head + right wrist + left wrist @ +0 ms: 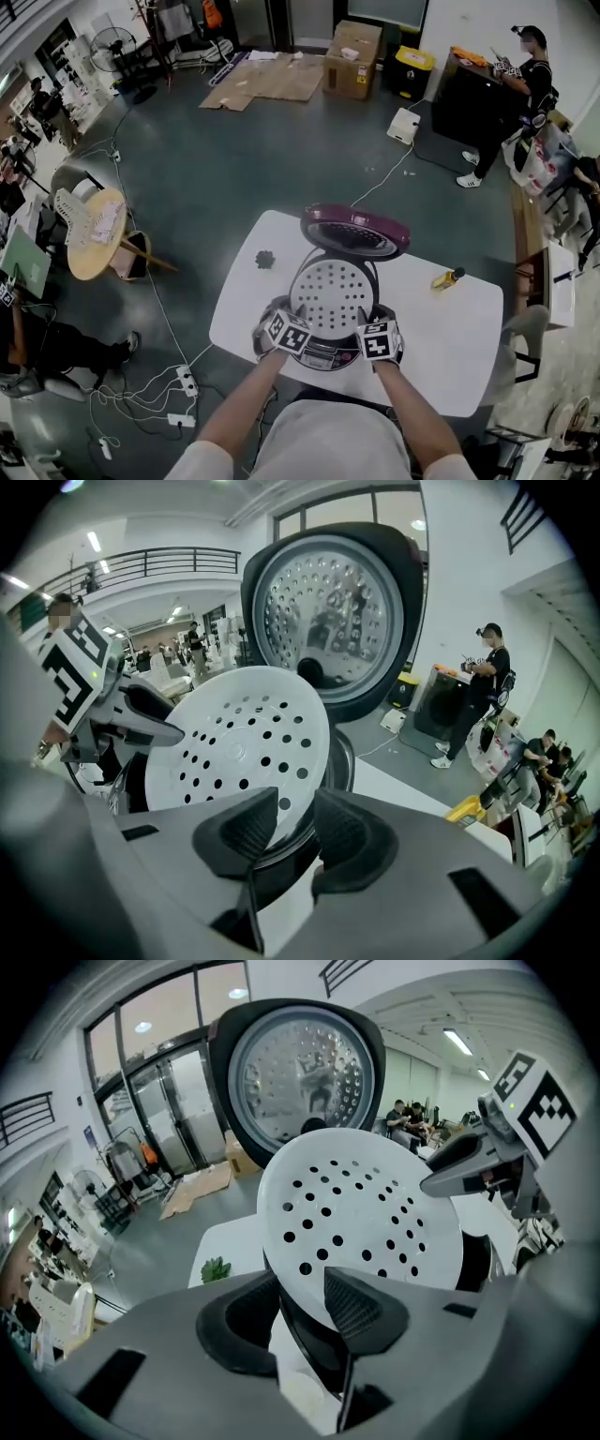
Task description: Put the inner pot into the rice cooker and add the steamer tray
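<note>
the rice cooker sits on the white surface right in front of me, with its lid standing open at the far side. the white tray with the holes lies over the cooker's round mouth. it looks a bit tipped, and i cannot tell if it is all the way down yet.

my left hand-held gripper is at the near left edge of the tray, and my right hand-held gripper is at the near right edge. the tray spreads away from both of them, toward the lid, in the middle between my two hands. it is round, so it has no long side, and no hand is nearer than the other.

both hand-held grippers are loose. the rim of the tray pokes in between the jaws of each one, but i see a gap next to it, so they are not squeezing it.

under the tray i see a shiny ring, and i think that is the pot, already inside the cooker. the tray has nothing in it.

i think the next move is to pull both hands straight back off the rim.
</note>
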`<action>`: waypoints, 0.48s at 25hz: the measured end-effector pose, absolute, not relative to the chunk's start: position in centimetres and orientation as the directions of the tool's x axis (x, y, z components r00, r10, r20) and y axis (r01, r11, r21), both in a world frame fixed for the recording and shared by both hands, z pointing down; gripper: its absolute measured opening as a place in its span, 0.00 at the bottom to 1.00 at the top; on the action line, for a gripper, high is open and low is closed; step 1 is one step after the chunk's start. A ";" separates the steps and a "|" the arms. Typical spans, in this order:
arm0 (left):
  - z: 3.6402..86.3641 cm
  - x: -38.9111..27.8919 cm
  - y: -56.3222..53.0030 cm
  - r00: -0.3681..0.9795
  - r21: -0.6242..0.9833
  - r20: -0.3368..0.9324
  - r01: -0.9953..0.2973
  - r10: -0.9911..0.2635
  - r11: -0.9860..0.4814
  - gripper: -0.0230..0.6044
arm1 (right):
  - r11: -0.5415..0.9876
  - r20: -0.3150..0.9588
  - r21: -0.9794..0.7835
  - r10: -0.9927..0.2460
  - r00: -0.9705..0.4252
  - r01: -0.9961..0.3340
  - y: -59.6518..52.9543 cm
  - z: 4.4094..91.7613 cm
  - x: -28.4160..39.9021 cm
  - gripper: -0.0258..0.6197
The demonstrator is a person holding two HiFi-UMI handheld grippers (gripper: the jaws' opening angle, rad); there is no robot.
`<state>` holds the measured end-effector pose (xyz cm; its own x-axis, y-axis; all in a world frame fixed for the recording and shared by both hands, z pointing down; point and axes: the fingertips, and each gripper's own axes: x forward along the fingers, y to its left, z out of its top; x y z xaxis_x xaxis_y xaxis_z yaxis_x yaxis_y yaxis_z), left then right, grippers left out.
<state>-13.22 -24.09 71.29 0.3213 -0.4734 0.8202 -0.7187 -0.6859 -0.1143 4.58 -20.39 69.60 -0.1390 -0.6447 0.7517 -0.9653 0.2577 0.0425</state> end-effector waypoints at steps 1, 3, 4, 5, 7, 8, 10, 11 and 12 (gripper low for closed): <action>71.6 -13.2 -24.2 0.315 -0.121 0.828 -0.708 -0.464 -0.696 0.31 | 0.254 0.761 0.044 -0.635 -0.132 -0.966 -20.3 69.8 4.6 0.25; 72.3 -13.2 -24.3 0.304 -0.132 0.840 -0.690 -0.450 -0.712 0.31 | 0.243 0.780 0.049 -0.615 -0.115 -0.969 -20.1 70.2 4.5 0.26; 72.6 -13.1 -24.2 0.301 -0.132 0.845 -0.683 -0.442 -0.718 0.31 | 0.237 0.788 0.052 -0.606 -0.106 -0.970 -19.9 70.5 4.5 0.26; 72.9 -13.1 -24.1 0.300 -0.129 0.850 -0.678 -0.433 -0.724 0.31 | 0.230 0.796 0.055 -0.598 -0.097 -0.972 -19.7 70.7 4.5 0.26; 73.3 -13.2 -24.1 0.298 -0.123 0.859 -0.671 -0.417 -0.731 0.32 | 0.221 0.807 0.063 -0.585 -0.081 -0.973 -19.6 71.0 4.6 0.26; 73.4 -13.2 -24.1 0.297 -0.119 0.862 -0.670 -0.411 -0.733 0.32 | 0.221 0.811 0.071 -0.580 -0.072 -0.973 -19.6 71.1 4.6 0.26; 73.6 -13.2 -24.2 0.295 -0.115 0.866 -0.669 -0.404 -0.735 0.32 | 0.224 0.816 0.095 -0.575 -0.053 -0.970 -19.6 71.4 4.6 0.27; 73.7 -13.2 -24.3 0.292 -0.118 0.867 -0.667 -0.404 -0.736 0.32 | 0.224 0.818 0.108 -0.574 -0.042 -0.969 -19.7 71.5 4.6 0.28; 73.8 -13.3 -24.4 0.288 -0.128 0.866 -0.662 -0.409 -0.738 0.33 | 0.225 0.818 0.120 -0.574 -0.032 -0.967 -19.7 71.6 4.6 0.28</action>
